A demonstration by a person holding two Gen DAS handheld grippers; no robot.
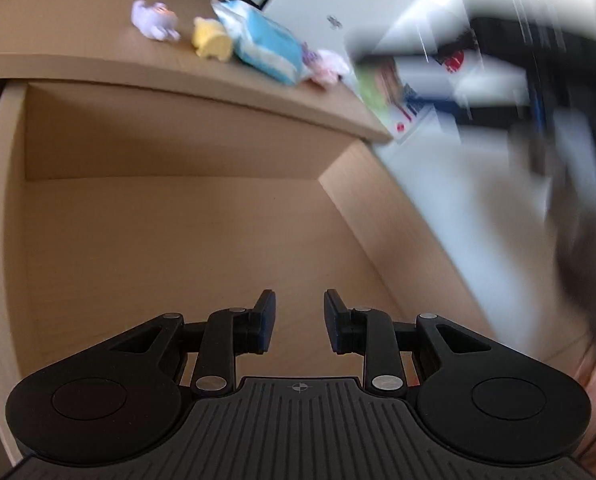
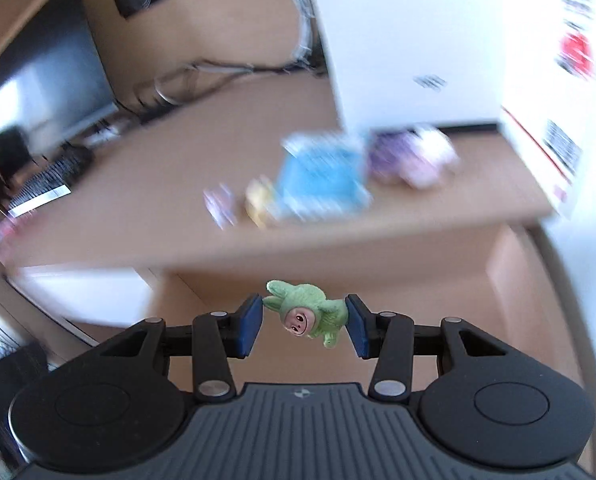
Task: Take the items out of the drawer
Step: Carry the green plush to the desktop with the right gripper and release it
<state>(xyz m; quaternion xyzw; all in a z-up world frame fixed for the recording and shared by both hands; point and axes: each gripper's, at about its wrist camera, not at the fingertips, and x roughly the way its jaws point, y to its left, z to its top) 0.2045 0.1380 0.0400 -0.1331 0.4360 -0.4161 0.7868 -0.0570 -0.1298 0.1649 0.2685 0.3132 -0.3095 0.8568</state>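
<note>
A pale wooden drawer stands pulled out under the desk top, and its floor shows nothing on it. My left gripper hovers open over the drawer's near end, holding nothing. In the right wrist view my right gripper is shut on a small green plush bunny figure, held in the air in front of the desk edge. On the desk lie a purple toy, a yellow toy, a blue wipes pack and a pink toy; they are blurred in the right wrist view.
A large white box stands on the desk just behind the toys. A dark monitor, a keyboard and cables fill the desk's left and back. The drawer's right wall shows below the desk edge.
</note>
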